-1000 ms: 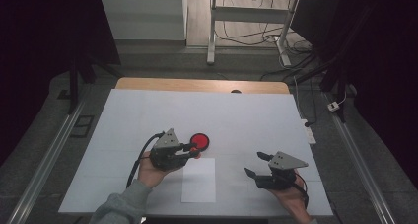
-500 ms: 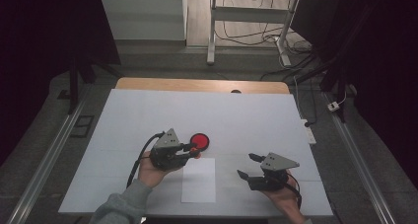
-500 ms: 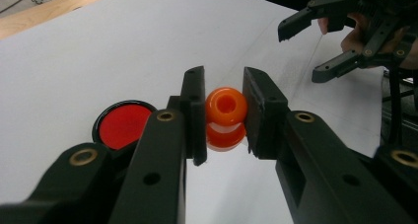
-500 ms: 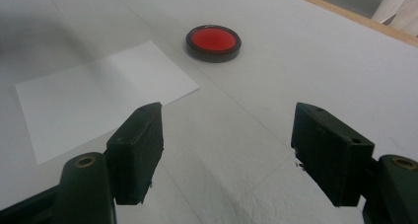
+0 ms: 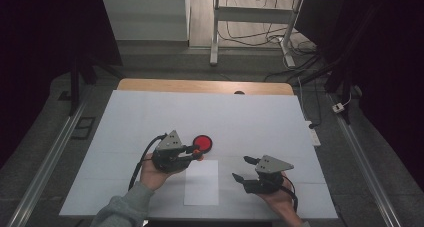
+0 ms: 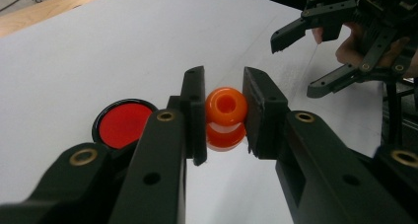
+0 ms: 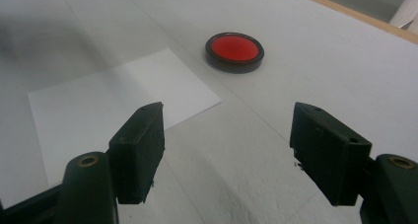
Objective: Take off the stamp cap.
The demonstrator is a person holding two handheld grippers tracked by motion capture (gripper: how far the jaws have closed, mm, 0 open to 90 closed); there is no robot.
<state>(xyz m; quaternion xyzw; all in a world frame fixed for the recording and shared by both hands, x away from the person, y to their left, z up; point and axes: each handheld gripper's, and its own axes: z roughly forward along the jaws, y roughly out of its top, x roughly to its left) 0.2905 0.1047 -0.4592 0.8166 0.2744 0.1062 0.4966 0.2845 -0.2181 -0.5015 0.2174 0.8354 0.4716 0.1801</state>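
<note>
At ten o'clock from the wide, empty right gripper (image 5: 246, 168): small glossy orange plastic spool (image 6: 226, 118), bore facing it, clamped in left gripper (image 5: 197, 153) fingers (image 6: 196, 113).

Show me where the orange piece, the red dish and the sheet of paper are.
orange piece (image 6: 226, 116), left gripper view, its rounded top.
red dish (image 7: 234, 47), right gripper view, red centre.
sheet of paper (image 5: 201, 183), high view, its middle.

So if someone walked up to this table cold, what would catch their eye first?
Probably the orange knob-shaped piece clamped between the jaws of the left gripper, bright against the white table cover. Right beside it sits a red disc with a black rim. Nearer the person, a white paper sheet lies flat, with the right gripper open beside it.
</note>
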